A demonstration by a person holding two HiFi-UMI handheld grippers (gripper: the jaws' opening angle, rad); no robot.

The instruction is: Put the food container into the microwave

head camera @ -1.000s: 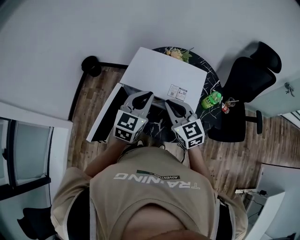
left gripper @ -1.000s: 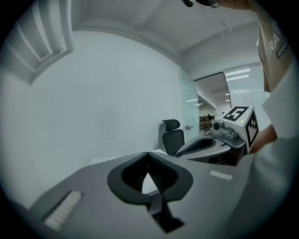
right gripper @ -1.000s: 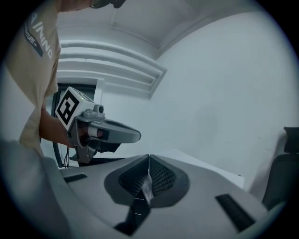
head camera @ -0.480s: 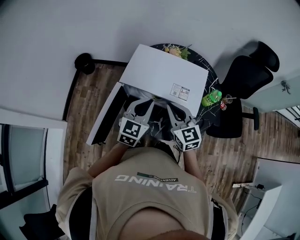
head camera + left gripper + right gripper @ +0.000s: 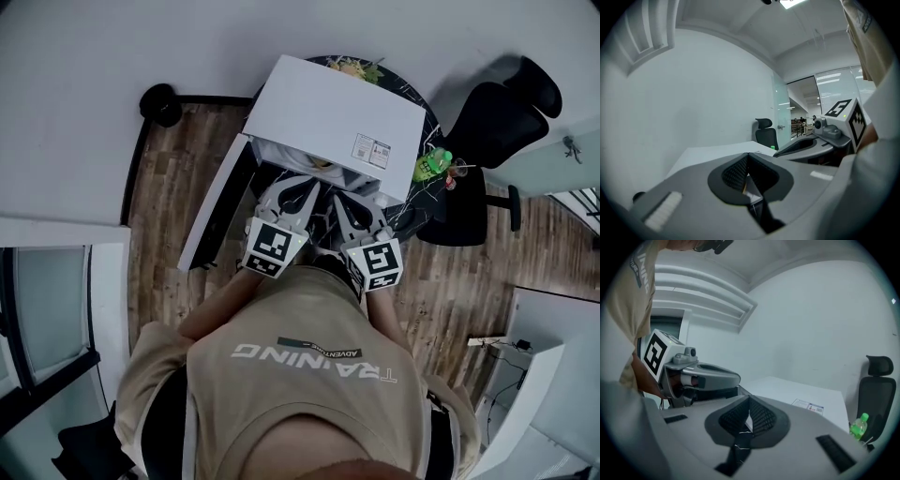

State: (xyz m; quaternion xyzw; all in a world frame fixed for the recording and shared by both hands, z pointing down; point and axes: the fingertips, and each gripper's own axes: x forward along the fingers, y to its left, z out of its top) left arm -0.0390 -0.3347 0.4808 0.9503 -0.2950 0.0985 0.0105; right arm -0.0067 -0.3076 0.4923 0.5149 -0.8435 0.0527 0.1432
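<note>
A white microwave (image 5: 328,112) stands on a round black marbled table (image 5: 412,211), its door (image 5: 211,216) swung open to the left. Just inside the opening, under the top's front edge, a pale thing with a yellowish patch (image 5: 320,164) shows; I cannot tell whether it is the food container. My left gripper (image 5: 305,187) and right gripper (image 5: 339,202) hover side by side in front of the opening. In the gripper views the left gripper (image 5: 748,157) and right gripper (image 5: 750,401) both have their jaws pressed together with nothing seen between them. The microwave's top (image 5: 717,152) lies beyond them.
A green bottle (image 5: 431,166) and a small glass stand on the table right of the microwave. Behind the microwave lies something yellow and green (image 5: 354,67). A black office chair (image 5: 506,122) is at the right. A round black object (image 5: 157,103) sits on the wooden floor by the wall.
Both grippers have moved forward, closer to the microwave's opening, and drawn nearer to each other. The jaws look the same as before.
</note>
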